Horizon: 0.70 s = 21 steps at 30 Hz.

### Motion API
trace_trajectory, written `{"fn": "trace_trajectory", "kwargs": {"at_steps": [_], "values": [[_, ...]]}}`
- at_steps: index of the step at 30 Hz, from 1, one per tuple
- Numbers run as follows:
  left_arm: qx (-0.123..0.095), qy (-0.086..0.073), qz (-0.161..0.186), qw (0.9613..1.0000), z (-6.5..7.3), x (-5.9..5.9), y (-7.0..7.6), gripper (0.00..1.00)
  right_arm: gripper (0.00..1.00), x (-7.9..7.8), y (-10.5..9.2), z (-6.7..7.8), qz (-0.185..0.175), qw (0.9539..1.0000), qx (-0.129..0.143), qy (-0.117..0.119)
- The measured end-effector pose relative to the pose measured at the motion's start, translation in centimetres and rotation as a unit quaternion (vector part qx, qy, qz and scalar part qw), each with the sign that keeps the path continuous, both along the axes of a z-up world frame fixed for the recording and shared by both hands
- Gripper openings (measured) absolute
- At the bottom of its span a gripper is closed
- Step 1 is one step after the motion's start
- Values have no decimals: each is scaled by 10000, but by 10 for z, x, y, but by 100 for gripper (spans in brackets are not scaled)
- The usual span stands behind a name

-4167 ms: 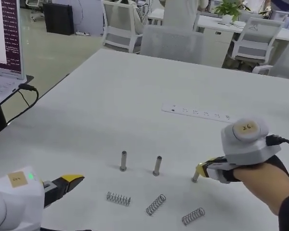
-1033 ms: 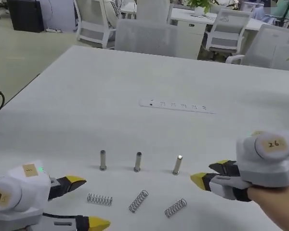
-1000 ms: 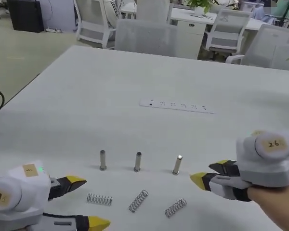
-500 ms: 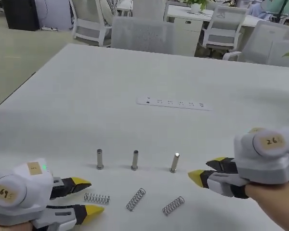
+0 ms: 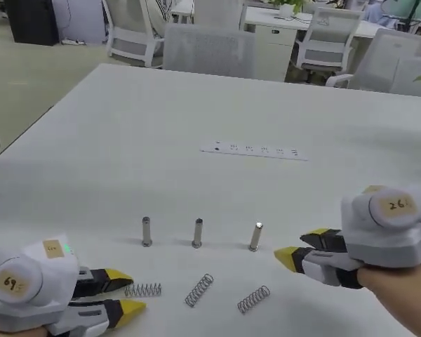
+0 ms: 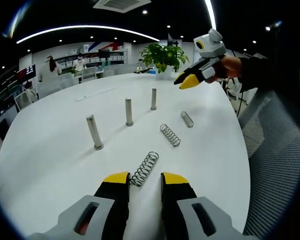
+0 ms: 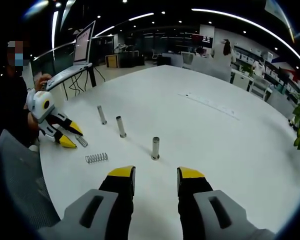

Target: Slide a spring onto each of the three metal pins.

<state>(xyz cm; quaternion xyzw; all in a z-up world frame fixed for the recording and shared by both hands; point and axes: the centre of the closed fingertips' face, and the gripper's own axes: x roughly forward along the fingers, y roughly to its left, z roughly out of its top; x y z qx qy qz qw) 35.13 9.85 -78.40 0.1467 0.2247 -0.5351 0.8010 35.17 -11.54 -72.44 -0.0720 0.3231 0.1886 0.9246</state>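
Note:
Three metal pins stand upright in a row on the white table: left pin (image 5: 146, 232), middle pin (image 5: 198, 233), right pin (image 5: 256, 237). Three springs lie in front of them: left spring (image 5: 143, 289), middle spring (image 5: 199, 290), right spring (image 5: 254, 299). My left gripper (image 5: 130, 291) is open, low at the left spring's near end. In the left gripper view that spring (image 6: 145, 169) reaches into the gap of the left gripper (image 6: 145, 178). My right gripper (image 5: 299, 246) is open and holds nothing, just right of the right pin (image 7: 155, 148).
A white power strip (image 5: 254, 149) lies further back on the table (image 5: 196, 112). Office chairs (image 5: 210, 50) stand beyond the far edge. A laptop (image 7: 85, 42) sits on a side stand to the left.
My left gripper has dropped and moved right to the left spring, with its jaws closer together. The right gripper, at the right pin 4 s ago, has backed off and stayed still since.

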Motion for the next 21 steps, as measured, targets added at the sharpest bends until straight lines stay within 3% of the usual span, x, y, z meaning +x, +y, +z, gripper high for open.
{"fn": "trace_trajectory", "kwargs": {"at_steps": [9,16,21], "values": [[56,-17,24,10000,0,-2,4,7,31,0,1,-1,30,10000,8,16],[119,-70,-52,9999,-2,-4,3,12,31,-1,3,-1,54,10000,18,17],[163,-123,-152,9997,-2,-5,1,9,31,-1,4,-1,67,10000,14,20]]}}
